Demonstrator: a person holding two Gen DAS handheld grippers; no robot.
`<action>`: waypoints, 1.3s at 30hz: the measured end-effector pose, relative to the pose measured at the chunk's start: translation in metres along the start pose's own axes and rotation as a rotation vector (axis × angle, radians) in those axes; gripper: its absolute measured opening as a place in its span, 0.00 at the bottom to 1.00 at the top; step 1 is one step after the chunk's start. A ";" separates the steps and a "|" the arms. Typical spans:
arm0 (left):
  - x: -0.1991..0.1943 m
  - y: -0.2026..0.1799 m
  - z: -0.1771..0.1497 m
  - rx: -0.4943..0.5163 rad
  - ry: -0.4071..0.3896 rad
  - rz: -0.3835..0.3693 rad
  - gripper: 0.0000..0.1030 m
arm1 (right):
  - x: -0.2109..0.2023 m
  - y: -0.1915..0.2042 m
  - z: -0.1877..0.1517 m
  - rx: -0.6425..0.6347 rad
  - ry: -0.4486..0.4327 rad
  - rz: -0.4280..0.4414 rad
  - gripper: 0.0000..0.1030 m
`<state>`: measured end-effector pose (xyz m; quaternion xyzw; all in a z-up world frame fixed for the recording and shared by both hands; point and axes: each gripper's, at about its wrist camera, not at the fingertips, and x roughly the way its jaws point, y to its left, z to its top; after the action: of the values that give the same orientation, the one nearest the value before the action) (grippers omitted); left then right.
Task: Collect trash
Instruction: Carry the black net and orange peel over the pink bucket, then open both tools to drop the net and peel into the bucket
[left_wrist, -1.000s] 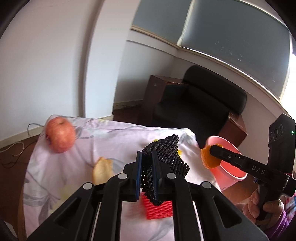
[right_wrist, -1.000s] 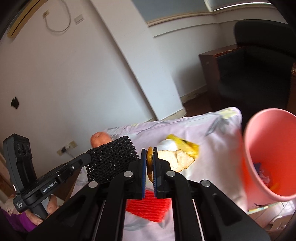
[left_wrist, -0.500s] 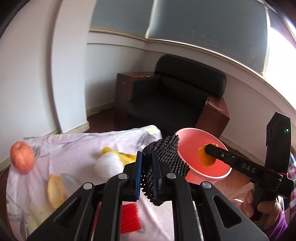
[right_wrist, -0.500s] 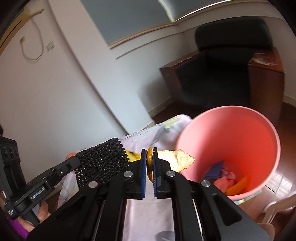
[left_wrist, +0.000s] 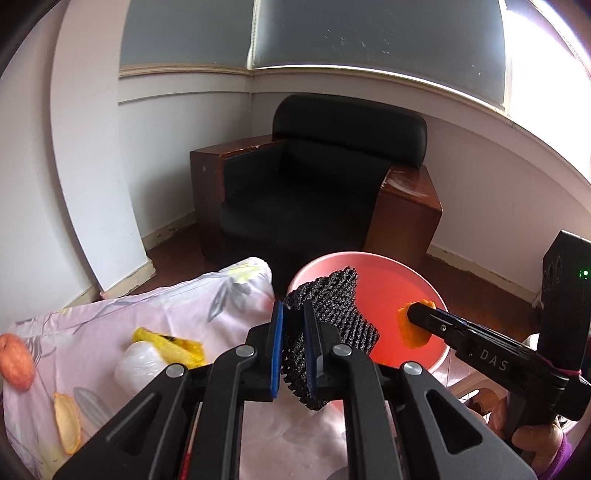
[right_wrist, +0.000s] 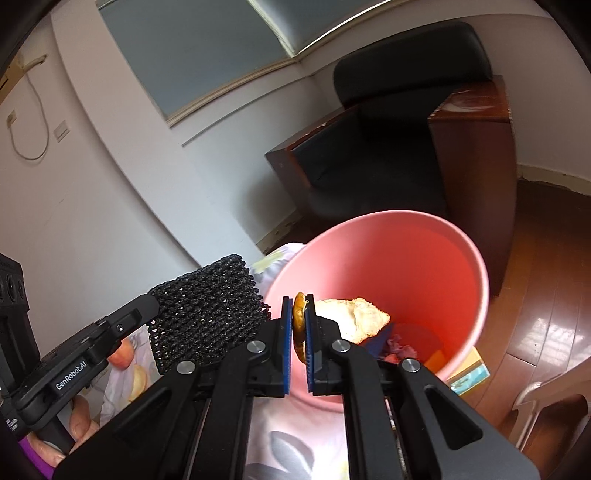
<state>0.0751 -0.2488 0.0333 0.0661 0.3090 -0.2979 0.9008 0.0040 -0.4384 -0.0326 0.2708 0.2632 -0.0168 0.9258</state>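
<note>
Over the pink bin (right_wrist: 476, 266), both grippers have swung across from the table: the right gripper (right_wrist: 298, 328) pinches orange peel (right_wrist: 354, 317), the left gripper (left_wrist: 293, 350) clamps black foam netting (left_wrist: 332, 314); release looks next.

Smooth plastic bin (right_wrist: 436, 258), black foam netting (left_wrist: 332, 314)

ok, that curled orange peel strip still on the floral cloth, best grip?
Take the curled orange peel strip across its narrow width at mid-length, coming from above. It lies long and thin on the floral cloth, clear of the red apple, so nothing crowds the gripper.
</note>
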 end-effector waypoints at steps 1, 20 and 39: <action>0.004 -0.005 0.001 0.010 0.003 0.001 0.09 | 0.000 -0.002 0.000 0.002 -0.001 -0.004 0.06; 0.058 -0.036 0.000 0.075 0.076 -0.001 0.09 | 0.009 -0.033 -0.003 0.046 -0.001 -0.068 0.06; 0.059 -0.043 -0.007 0.094 0.074 -0.003 0.38 | 0.011 -0.028 -0.004 0.034 0.012 -0.073 0.07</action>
<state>0.0836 -0.3107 -0.0045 0.1187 0.3280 -0.3105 0.8842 0.0073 -0.4594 -0.0548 0.2766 0.2781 -0.0535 0.9183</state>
